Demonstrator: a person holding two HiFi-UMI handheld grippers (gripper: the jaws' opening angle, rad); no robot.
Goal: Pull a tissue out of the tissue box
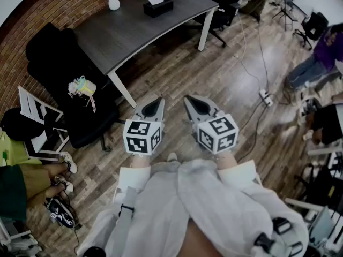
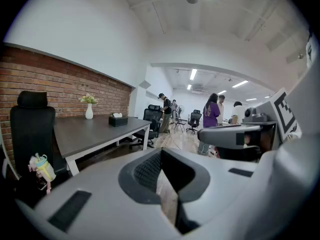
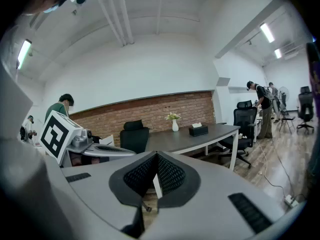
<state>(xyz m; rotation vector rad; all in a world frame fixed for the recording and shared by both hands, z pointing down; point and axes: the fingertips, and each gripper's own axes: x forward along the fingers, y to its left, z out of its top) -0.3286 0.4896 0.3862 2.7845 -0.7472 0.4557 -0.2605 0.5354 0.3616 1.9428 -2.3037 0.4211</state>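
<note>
A curved, dark wood-grain desk [image 1: 134,33] on white legs fills the upper left. We hold the smooth grey left gripper [image 1: 156,103] and right gripper [image 1: 190,101] mid-frame, side by side. The black rectangular tissue box [image 1: 157,8] sits on the desk at top centre. Both jaws are clamped together, empty, tilted slightly downward.

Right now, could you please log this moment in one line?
left tool: shut, empty | right tool: shut, empty | tissue box: on desk, untouched
</note>
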